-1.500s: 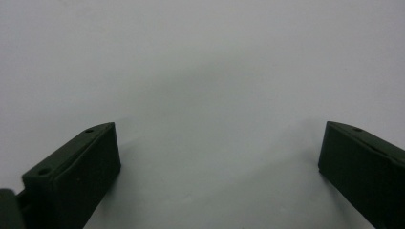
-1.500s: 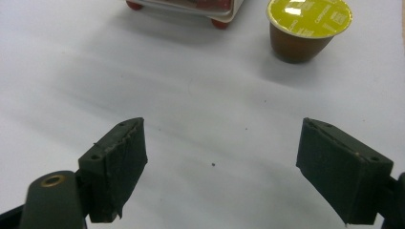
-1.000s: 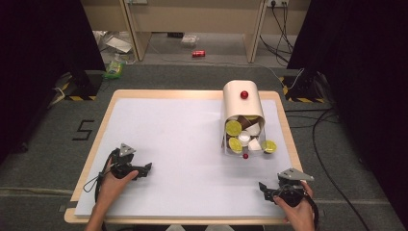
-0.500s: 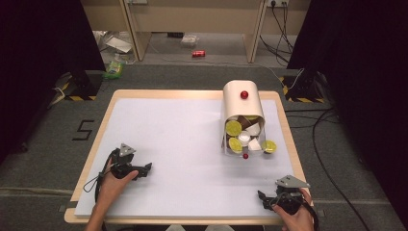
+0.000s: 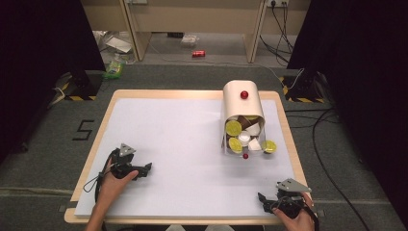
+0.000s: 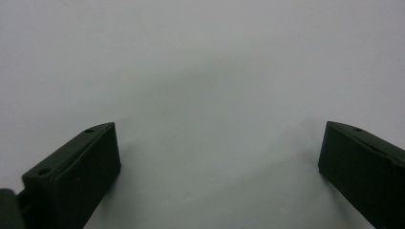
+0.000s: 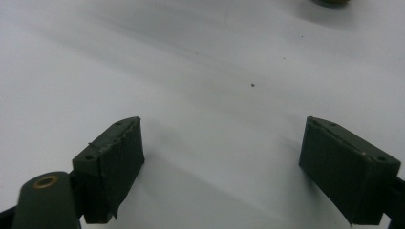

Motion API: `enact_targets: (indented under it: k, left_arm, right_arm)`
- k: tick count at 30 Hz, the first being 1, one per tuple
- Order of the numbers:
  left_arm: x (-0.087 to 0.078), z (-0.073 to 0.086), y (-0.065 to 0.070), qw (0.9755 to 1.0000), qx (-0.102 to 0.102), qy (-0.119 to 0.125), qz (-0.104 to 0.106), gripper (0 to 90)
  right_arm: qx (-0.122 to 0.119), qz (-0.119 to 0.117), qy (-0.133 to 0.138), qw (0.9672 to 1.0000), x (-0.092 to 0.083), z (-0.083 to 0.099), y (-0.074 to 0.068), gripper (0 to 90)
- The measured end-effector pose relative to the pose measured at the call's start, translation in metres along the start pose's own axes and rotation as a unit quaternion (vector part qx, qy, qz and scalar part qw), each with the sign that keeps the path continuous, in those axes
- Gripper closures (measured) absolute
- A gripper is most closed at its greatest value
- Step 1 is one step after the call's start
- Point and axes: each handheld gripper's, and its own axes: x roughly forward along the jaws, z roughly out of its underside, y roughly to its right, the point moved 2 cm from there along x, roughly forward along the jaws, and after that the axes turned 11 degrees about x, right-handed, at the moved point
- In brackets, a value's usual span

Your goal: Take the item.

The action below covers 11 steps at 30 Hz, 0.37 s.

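Observation:
A cream bin [image 5: 243,108] with a red knob lies tipped on its side at the back right of the white table sheet [image 5: 183,139]. Yellow-lidded cups [image 5: 234,128] and white pieces spill from its mouth, and one yellow lid [image 5: 269,146] and a small red ball [image 5: 245,156] lie just outside. My left gripper [image 5: 146,167] [image 6: 217,138] rests near the front left, open and empty over bare sheet. My right gripper [image 5: 262,198] [image 7: 222,138] sits at the front right corner; its jaws have just been opening and stand open with nothing between them.
The sheet lies on a wood-rimmed table [image 5: 91,159]. On the floor behind are a red can [image 5: 198,53] and some litter [image 5: 115,70]. Cables [image 5: 332,144] run along the right side. A "5" mark [image 5: 84,130] is on the carpet at left.
My right gripper has slid a little toward the table's near edge. The left gripper and the tipped bin have stayed put.

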Motion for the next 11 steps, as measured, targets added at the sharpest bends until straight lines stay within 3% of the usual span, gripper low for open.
enact_targets:
  k: [11]
  left_arm:
    - [0.0000,0.0000,0.0000,1.0000,0.000,0.000,0.000,0.0]
  right_arm:
    - [-0.001,-0.001,-0.001,1.0000,0.0001,-0.0002,0.0002,15.4]
